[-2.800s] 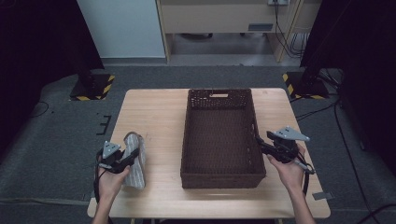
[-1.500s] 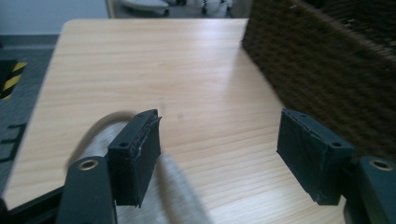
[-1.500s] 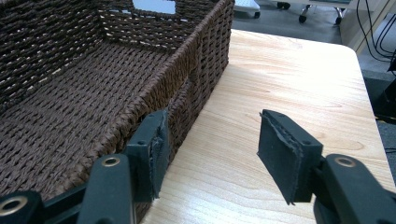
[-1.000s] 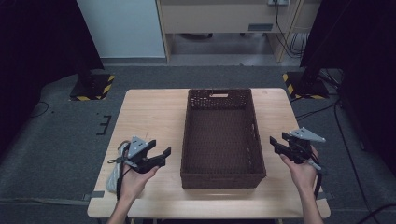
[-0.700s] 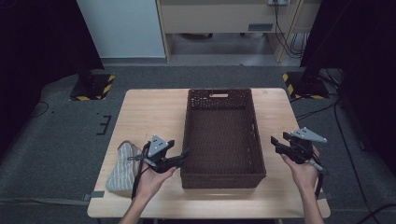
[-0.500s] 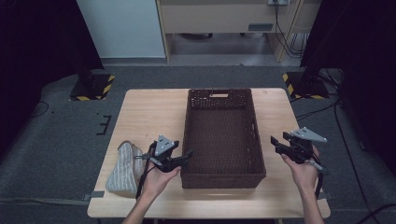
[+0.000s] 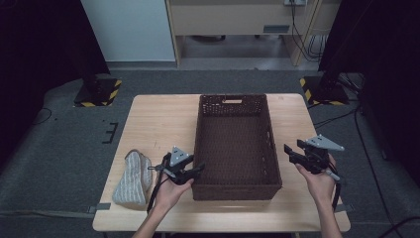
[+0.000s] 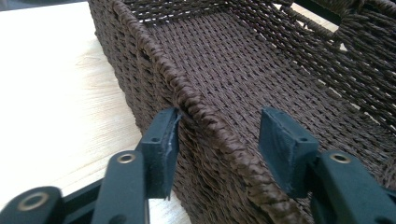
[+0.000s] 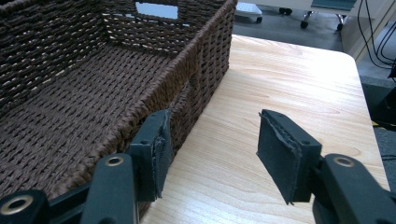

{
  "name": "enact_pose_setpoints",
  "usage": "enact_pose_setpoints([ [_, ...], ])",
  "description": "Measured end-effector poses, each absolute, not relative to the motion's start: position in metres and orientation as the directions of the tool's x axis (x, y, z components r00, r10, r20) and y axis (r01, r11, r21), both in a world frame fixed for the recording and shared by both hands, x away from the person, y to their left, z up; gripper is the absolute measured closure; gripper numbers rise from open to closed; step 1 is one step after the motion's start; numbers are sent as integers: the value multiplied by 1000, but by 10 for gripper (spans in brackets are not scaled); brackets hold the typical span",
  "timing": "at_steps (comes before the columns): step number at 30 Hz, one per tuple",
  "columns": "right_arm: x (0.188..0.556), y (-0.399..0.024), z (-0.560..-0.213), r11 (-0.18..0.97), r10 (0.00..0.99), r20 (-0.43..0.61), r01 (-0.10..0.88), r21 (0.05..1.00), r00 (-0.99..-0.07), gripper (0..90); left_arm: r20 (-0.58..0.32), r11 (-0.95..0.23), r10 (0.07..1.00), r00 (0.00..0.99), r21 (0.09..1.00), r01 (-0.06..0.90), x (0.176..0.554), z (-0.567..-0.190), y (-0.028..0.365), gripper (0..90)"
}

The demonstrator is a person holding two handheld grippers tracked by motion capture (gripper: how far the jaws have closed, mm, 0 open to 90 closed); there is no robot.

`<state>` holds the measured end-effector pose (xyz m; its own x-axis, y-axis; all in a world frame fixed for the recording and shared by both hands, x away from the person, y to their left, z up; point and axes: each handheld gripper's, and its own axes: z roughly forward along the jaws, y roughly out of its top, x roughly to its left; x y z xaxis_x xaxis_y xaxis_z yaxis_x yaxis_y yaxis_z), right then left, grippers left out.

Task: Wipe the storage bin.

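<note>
Basket (image 7: pixel 236 144) of dark brown weave, rim between closing, not yet pinching left tongs (image 8: pixel 219 140); right tongs (image 9: pixel 212 151) spread.

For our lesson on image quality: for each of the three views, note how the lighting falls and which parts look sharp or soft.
High view: the table is evenly lit, the surroundings fall into darkness, and detail is slightly soft. Left gripper view: the basket weave is crisp and the bare wood glares pale. Right gripper view: the wood grain is sharp, and the floor beyond is softer.
</note>
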<state>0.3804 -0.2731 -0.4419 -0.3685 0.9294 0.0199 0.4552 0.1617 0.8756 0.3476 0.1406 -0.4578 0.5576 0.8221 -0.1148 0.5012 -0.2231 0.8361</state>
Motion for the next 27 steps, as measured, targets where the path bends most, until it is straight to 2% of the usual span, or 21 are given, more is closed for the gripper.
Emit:
enact_pose_setpoints([
  [10,379,-265,-439,163,919,28,443,881,-394,443,-107,-234,822,560,831,504,352,-454,159,644],
  [12,379,-264,-438,166,916,29,444,880,-401,443,-126,-235,807,578,829,508,356,-454,168,649],
  [15,379,-262,-437,167,913,30,440,882,-408,444,-159,-216,788,595,833,509,360,-456,176,641],
  [17,379,-262,-437,160,913,37,440,884,-406,444,-167,-200,796,582,834,513,360,-456,178,603],
  [19,380,-261,-436,158,913,39,438,885,-407,444,-135,-216,805,578,841,496,358,-454,178,546],
  [23,380,-261,-435,157,912,37,431,888,-408,445,-48,-283,814,579,839,466,353,-449,172,521],
  [27,379,-261,-434,157,912,38,432,888,-409,445,-114,-193,820,561,867,459,348,-435,176,478],
])
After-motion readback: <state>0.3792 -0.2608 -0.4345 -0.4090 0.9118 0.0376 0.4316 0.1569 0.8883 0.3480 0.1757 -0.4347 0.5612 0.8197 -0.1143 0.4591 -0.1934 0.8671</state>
